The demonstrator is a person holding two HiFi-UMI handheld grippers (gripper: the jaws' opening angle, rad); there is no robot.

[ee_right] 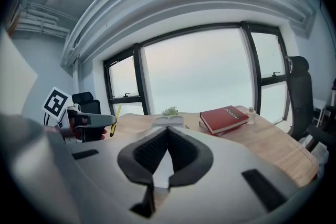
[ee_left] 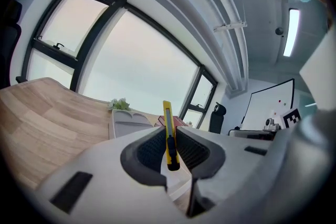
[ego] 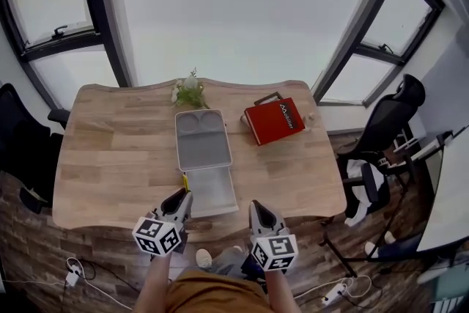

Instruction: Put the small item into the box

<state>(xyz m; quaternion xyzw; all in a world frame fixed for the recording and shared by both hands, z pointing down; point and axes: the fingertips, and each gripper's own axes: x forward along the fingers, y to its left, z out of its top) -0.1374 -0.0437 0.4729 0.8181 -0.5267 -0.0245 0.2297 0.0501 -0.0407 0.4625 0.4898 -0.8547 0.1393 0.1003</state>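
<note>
The left gripper (ego: 182, 196) clamps a yellow knife (ee_left: 168, 131) upright, just before the grey box (ego: 202, 146) on the table (ego: 110, 157). The right gripper (ego: 258, 209) hangs beside it, jaws together and empty.

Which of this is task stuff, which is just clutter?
Job:
- yellow utility knife, clamped in the left gripper
- grey box on the table

Lying about:
- red book
- small plant
- office chair
- right gripper, shut on nothing
</note>
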